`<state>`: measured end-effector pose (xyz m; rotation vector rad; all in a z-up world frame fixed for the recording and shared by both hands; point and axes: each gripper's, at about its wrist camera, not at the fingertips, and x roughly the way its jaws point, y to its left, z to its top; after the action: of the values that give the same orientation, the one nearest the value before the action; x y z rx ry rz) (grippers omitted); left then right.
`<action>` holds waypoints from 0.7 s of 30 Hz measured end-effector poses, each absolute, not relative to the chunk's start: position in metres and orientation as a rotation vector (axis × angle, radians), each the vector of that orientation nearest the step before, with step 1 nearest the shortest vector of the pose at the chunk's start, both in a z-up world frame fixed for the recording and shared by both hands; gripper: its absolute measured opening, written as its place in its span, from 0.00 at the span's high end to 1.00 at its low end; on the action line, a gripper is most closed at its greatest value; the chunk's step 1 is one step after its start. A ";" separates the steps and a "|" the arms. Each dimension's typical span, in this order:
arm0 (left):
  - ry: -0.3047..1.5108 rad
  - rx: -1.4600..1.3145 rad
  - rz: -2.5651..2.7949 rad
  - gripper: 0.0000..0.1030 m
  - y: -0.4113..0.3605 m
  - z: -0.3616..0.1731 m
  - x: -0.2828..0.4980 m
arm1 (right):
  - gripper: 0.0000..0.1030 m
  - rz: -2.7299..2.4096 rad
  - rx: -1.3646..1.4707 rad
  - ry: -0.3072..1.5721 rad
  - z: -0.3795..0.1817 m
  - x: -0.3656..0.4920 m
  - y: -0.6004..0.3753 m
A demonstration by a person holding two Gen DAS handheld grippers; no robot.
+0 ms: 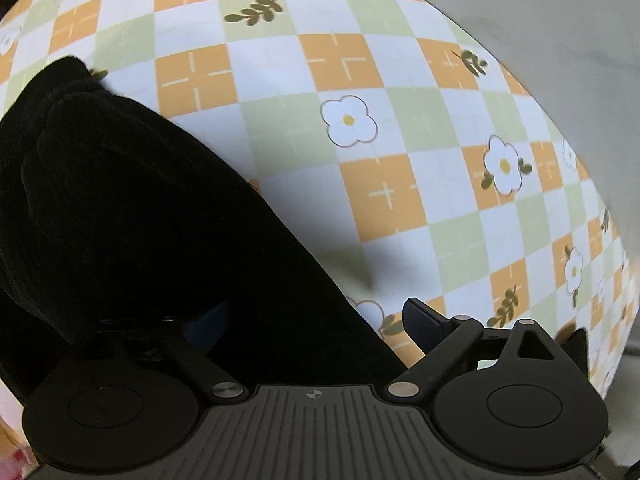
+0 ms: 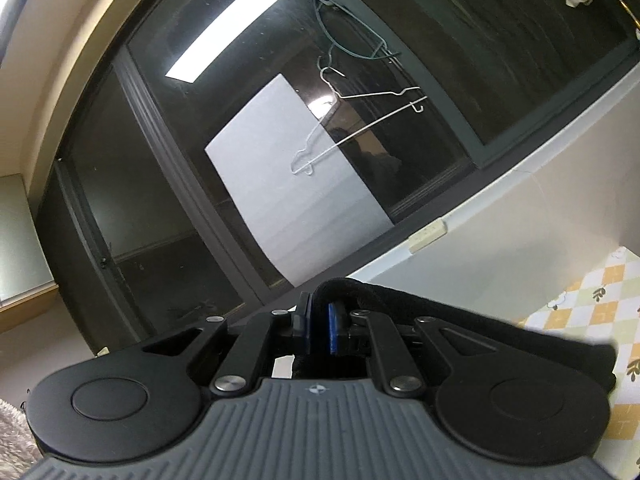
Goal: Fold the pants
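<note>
Pinching a rolled hem of the black pants [image 2: 400,308], the right claw [image 2: 318,328] has its blue-padded fingers [image 2: 331,330] pressed together on the cloth, tilted up toward a dark window [image 2: 280,128] where wire hangers [image 2: 352,120] dangle. In the left wrist view the same pants [image 1: 132,220] spill across the left side of a desk covered by a checked cloth [image 1: 360,80] of orange, green and white squares with daisies and leaf sprigs. The left claw [image 1: 304,320] stands spread: one finger [image 1: 424,320] sits clear over the cloth, the other is buried under the fabric. The garment looks soft, thick and napped, something like corduroy or fleece, so it should drape and sag rather than hold a line, with moderate weight. Best hold is likely on seamed edges, waistband or cuff, where layers bunch firmly; the smooth desk covering may let it slide.
</note>
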<state>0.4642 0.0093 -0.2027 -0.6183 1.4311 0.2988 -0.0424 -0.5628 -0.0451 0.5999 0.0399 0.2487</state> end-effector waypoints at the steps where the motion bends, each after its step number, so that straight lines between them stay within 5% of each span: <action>1: 1.412 -0.615 0.303 0.23 0.010 -0.201 0.461 | 0.92 0.245 0.596 0.039 -0.044 -0.043 -0.563; 5: 1.272 -0.785 0.279 0.81 0.042 -0.192 0.434 | 0.92 0.211 0.629 0.042 -0.047 -0.039 -0.569; 11: 0.902 -0.963 0.258 0.85 0.104 -0.136 0.363 | 0.92 0.171 0.660 0.063 -0.048 -0.027 -0.575; 21: 0.269 -0.838 0.183 0.84 0.113 -0.025 0.308 | 0.92 0.241 0.633 -0.111 -0.016 -0.005 -0.570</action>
<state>0.3076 0.1133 -0.0252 -0.8376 0.2688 0.1834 -0.0045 -0.5703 -0.0158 0.6330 -0.1107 0.2410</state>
